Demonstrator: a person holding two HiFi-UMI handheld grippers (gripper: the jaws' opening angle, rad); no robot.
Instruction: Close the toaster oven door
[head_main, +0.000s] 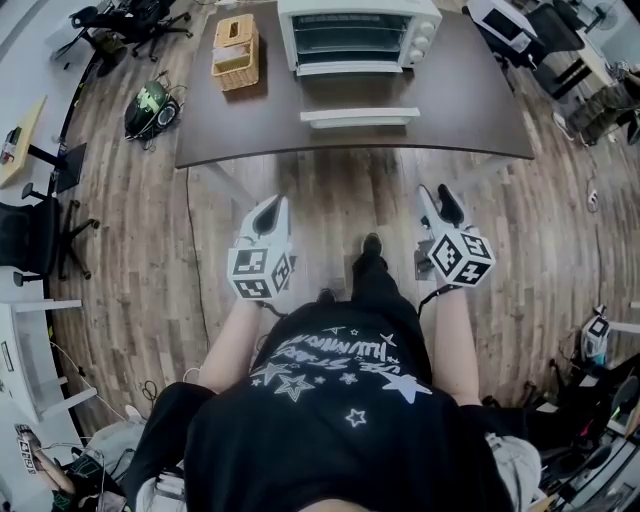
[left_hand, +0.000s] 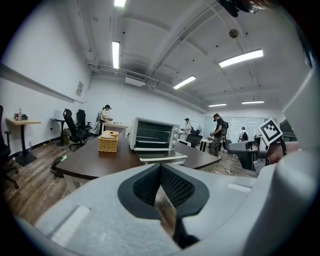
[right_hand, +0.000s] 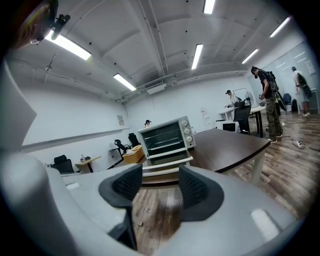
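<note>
The toaster oven (head_main: 358, 35) stands top centre in the head view on the table (head_main: 470, 110). Its door (head_main: 360, 117) lies open toward the person, long axis left to right. Lower down, well apart from it, the left gripper (head_main: 270, 208), jaws closed and empty, and the right gripper (head_main: 438, 196), jaws open and empty, flank it about equally. The door's handle cannot be made out.

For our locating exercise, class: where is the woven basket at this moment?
In the head view the woven basket sits toward the far left of the dark table, just left of the white toaster oven and apart from it.
</note>
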